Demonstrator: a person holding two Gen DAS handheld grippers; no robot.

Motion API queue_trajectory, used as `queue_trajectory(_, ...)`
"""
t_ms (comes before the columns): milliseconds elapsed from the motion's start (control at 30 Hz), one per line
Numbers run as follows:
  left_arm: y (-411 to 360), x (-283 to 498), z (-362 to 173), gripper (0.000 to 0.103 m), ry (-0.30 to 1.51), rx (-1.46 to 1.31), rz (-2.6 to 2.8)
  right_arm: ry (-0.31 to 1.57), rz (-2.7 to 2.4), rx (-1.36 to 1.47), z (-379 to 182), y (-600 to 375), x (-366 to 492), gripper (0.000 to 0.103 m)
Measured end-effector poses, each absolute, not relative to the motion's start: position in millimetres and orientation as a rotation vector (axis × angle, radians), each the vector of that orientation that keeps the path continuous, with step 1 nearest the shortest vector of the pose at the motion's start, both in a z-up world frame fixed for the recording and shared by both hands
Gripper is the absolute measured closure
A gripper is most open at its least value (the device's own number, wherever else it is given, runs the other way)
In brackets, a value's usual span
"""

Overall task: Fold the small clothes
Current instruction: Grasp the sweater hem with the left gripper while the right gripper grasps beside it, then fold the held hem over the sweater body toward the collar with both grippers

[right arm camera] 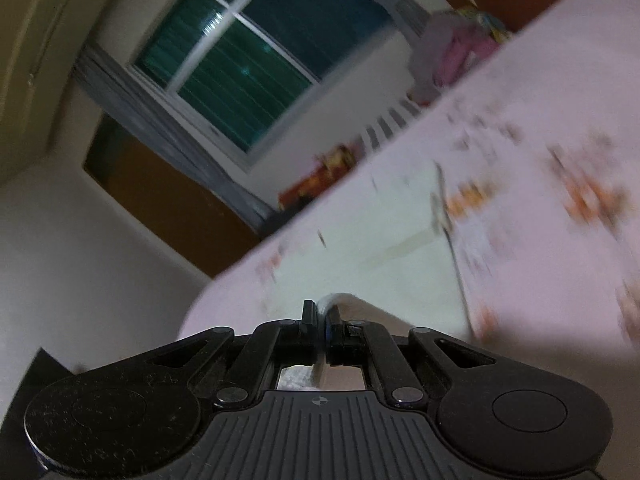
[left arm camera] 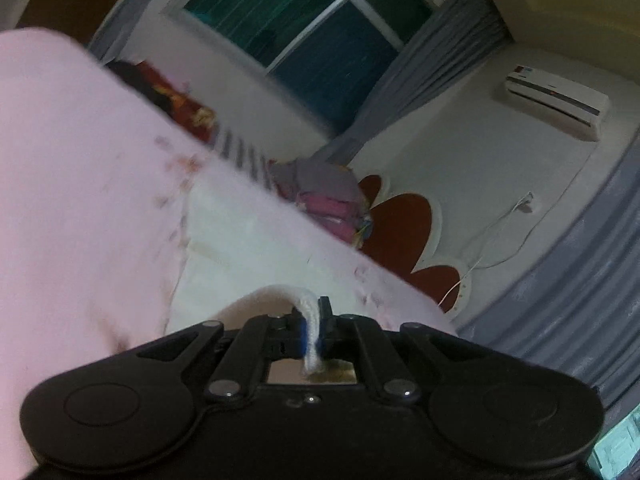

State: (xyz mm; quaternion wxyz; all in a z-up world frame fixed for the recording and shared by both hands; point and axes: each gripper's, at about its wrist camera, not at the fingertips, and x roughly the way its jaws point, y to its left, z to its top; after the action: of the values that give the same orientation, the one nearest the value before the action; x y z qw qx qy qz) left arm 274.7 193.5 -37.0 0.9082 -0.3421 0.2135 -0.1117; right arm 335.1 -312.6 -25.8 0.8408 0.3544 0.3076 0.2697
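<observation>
Soft pink printed cotton garment (left arm camera: 80, 184) hangs stretched, its white ribbed hem pinched by left gripper (left arm camera: 314, 326) and right gripper (right arm camera: 322, 330), both tilted upward.

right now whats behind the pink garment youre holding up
Past the pink garment: a pile of clothes, a window, grey curtains. The cloth hides whatever lies lower.

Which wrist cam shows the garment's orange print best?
Right wrist: the pink garment fills the frame's right side with several orange motifs, though motion-blurred. Left wrist shows the same garment mostly plain, with only faint smeared marks. Both grippers pinch its white edge.
</observation>
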Motion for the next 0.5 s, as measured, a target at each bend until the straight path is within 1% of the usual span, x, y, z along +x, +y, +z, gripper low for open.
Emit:
queue_trajectory(100,197,329,-22,0.099,0.432,-0.687,-0.241,0.622,0.563,0.749,-9,-306,388,0.100)
queue_trajectory(233,211,409,-33,0.099,0.487,-0.699,-0.226,0.655,0.516,0.727,-11,-292,471,0.100)
queue_trajectory(333,220,467,-62,0.099,0.553,-0.765,-0.213,0.707,0.477,0.757,-29,-281,532,0.100)
queue_trajectory(500,233,543,-101,0.099,0.684,-0.743,-0.189,0.812,0.391,0.814,-85,-271,604,0.100)
